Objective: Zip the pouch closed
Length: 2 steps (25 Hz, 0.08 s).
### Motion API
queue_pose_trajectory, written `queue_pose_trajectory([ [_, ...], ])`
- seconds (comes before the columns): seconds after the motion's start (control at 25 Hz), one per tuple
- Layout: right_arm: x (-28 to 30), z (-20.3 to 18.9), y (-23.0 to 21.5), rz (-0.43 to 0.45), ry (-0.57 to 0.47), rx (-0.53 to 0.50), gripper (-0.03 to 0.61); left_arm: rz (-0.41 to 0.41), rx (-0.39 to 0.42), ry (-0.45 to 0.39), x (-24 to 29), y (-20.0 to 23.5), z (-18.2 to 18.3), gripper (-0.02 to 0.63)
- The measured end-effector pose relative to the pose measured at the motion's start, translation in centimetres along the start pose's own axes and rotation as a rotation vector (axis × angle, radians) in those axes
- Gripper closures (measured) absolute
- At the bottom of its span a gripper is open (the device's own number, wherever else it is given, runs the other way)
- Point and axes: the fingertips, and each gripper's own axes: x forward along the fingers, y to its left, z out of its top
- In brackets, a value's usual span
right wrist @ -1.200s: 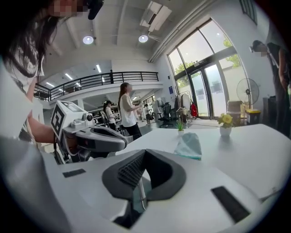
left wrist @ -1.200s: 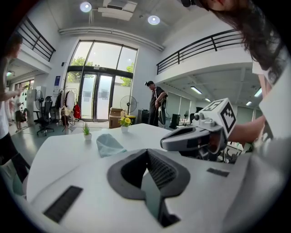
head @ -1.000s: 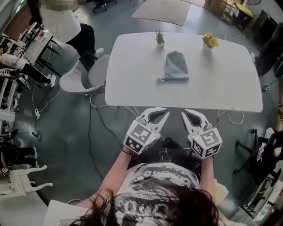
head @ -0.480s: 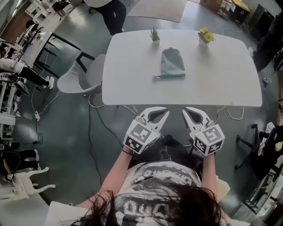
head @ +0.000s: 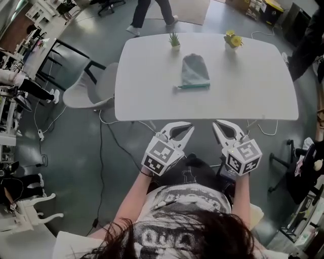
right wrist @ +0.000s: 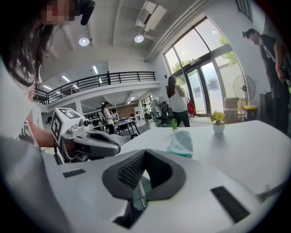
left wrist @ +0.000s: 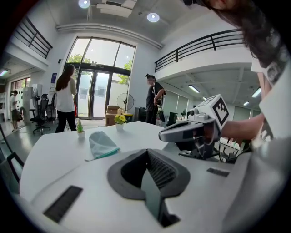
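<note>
A grey fabric pouch (head: 194,71) with a teal zip edge lies flat on the white table (head: 152,96), its zip side facing me; it also shows in the left gripper view (left wrist: 102,144) and the right gripper view (right wrist: 181,143). My left gripper (head: 188,130) and right gripper (head: 218,126) hover side by side off the table's near edge, well short of the pouch. Both are shut with nothing between the jaws. The other gripper appears in each gripper view: the right one (left wrist: 160,136), the left one (right wrist: 119,145).
A small green plant (head: 174,40) and a pot of yellow flowers (head: 231,40) stand at the table's far edge. A white chair (head: 86,93) sits at the left. A person (head: 152,12) walks beyond the table. Cables trail on the floor under the near edge.
The right gripper has shifted slightly right. The seated person at the far left is gone from there, and someone now walks behind the table. The view has drifted a little.
</note>
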Motion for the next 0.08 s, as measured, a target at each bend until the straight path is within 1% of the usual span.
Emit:
queue_pose_trajectory([
  [0.08, -0.17, -0.02, -0.29, -0.009, 0.0, 0.005, 0.589, -0.008, 0.0, 0.0, 0.03, -0.14, -0.06, 0.601],
])
